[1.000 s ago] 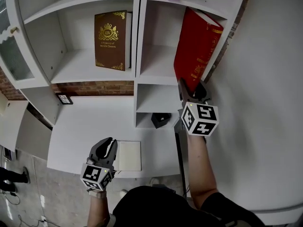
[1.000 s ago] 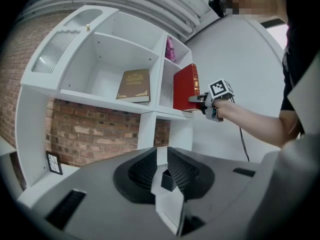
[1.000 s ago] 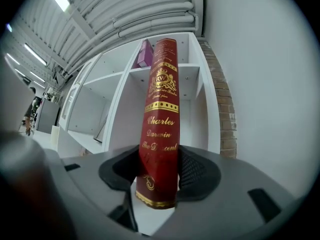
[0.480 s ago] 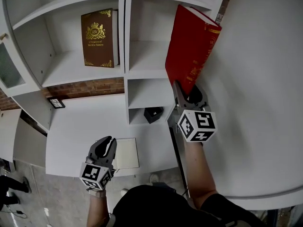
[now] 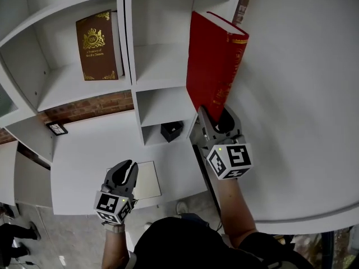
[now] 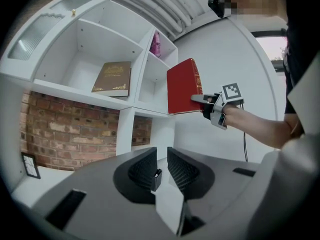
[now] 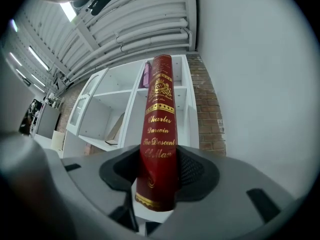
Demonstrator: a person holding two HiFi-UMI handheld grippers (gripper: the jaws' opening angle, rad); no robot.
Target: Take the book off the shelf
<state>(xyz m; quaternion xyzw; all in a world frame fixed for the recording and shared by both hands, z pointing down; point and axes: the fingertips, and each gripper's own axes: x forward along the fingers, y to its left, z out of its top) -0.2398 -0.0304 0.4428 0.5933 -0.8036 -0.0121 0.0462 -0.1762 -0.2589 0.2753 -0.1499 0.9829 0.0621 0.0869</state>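
A tall red book [image 5: 213, 66] with gold lettering on its spine [image 7: 160, 134] stands upright in my right gripper [image 5: 216, 116], which is shut on its lower end. It hangs in front of the right edge of the white shelf unit [image 5: 151, 66], over the white wall, clear of the compartments. The left gripper view shows the red book [image 6: 182, 91] held out from the shelf. My left gripper [image 5: 124, 172] hovers low over the white desk [image 5: 84, 161]. Its jaws stand a narrow gap apart, with nothing between them [image 6: 161, 164].
A brown book [image 5: 95, 45] with a gold crest leans in the upper left compartment. A small black box [image 5: 171, 130] sits in the low cubby. A white pad [image 5: 145, 179] lies on the desk by my left gripper. A small picture frame [image 5: 56, 129] stands against the brick wall.
The right gripper has drawn the red book out and away from the shelf compartment, toward me. The left gripper has shifted only slightly over the desk.
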